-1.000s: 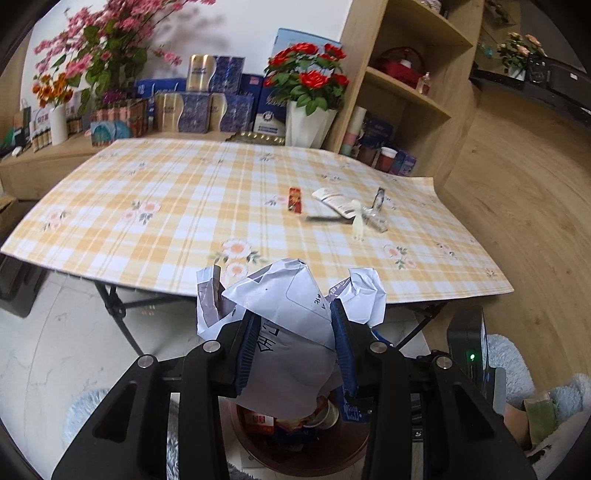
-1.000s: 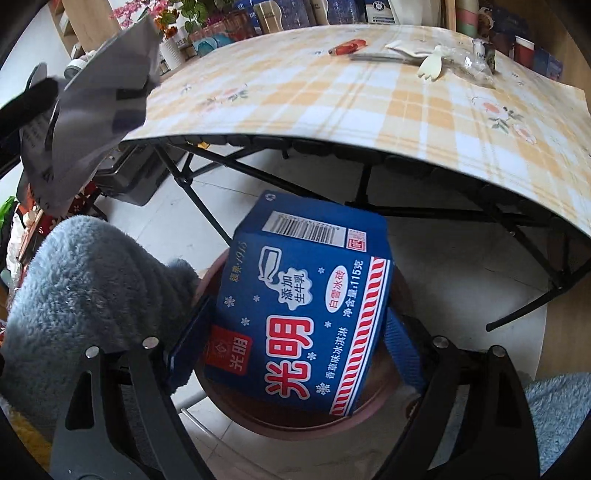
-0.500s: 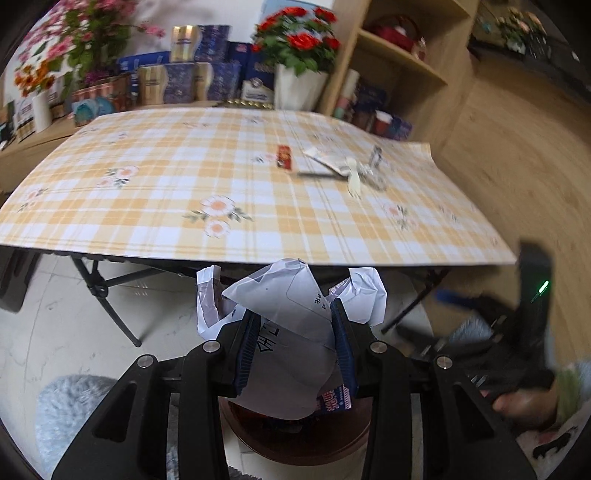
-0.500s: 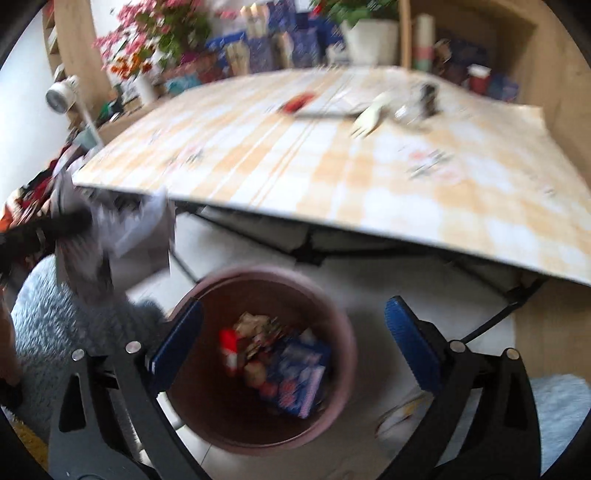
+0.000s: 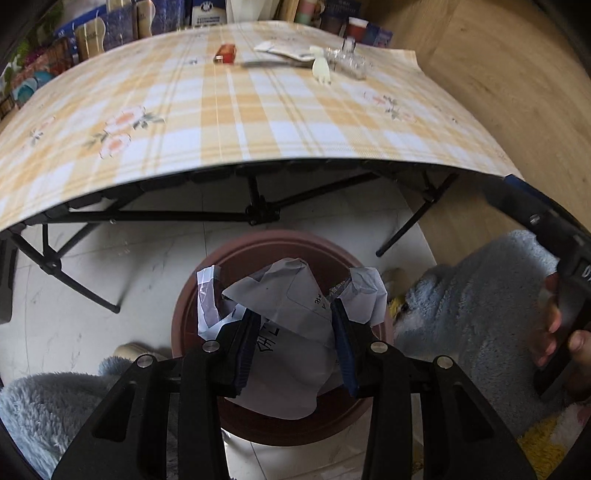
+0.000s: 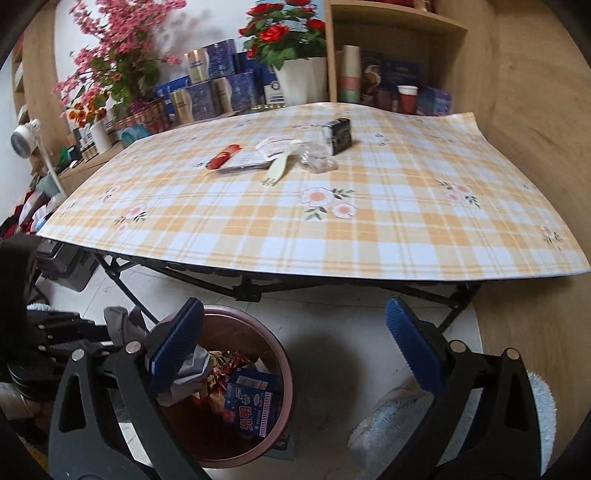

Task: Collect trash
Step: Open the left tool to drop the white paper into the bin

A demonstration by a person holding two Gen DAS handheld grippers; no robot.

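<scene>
My left gripper is shut on a crumpled white-grey paper bag and hangs right over the brown round bin on the floor. In the right wrist view the same bin holds a blue ice-cream box and mixed wrappers. My right gripper stands wide open with nothing between its blue pads, above the bin's right side. On the checked table lie a red packet, a white wrapper, a cream fork, clear plastic and a small black box.
The folding table overhangs the bin, with black legs just behind it. Fluffy blue-grey sleeves or slippers flank the bin. Flower pots, boxes and wooden shelves stand behind the table. A hand holds the other gripper at the right edge.
The right gripper let go of the blue box, which now lies in the bin, then rose and tilted up toward the table. The left gripper sank with the paper bag to above the bin.
</scene>
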